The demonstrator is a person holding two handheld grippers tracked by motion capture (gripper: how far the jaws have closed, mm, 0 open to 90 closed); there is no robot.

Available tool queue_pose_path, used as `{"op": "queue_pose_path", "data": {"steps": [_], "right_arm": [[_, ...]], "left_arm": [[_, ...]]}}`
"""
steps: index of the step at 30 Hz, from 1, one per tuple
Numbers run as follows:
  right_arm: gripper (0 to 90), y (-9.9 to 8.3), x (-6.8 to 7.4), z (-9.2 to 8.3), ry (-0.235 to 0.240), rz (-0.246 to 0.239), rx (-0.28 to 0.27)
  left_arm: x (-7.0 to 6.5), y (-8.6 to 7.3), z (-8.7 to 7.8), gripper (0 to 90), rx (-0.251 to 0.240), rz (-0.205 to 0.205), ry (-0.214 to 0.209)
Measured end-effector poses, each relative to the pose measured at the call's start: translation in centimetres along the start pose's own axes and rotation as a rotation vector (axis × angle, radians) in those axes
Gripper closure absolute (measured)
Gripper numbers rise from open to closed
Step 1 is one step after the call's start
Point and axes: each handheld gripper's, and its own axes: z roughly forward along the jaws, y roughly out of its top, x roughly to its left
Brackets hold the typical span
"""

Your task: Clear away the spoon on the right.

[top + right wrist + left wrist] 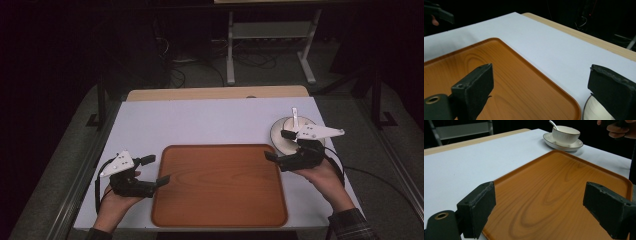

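While flanking the tray (220,185), left hand-held gripper (156,170) wide apart, empty, right hand-held gripper (276,146) likewise

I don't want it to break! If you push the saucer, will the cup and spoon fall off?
The cup sits loose on its saucer, so it could slide. The spoon only leans inside, so it might rattle or tip out. Both look like china, probably fragile.
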Motion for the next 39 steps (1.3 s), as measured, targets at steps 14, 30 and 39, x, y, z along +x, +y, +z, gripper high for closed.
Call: {"op": "queue_pose_path", "data": {"steps": [14, 30, 39], "right_arm": [[6.4, 0.2, -1.6, 1.0, -0.013, 0.009, 0.032], [6.4, 0.9, -3.9, 1.7, -0.049, 0.033, 0.037], [6.8, 1.0, -5.8, 2.1, -0.065, 0.055, 0.056]], "left_arm": [[-0.2, -0.1, 0.3, 10.6, 0.009, 0.012, -0.009], [-0.2, -0.1, 0.3, 10.6, 0.016, 0.016, -0.005], [-0.1, -0.1, 0.4, 10.6, 0.017, 0.016, -0.005]]}}
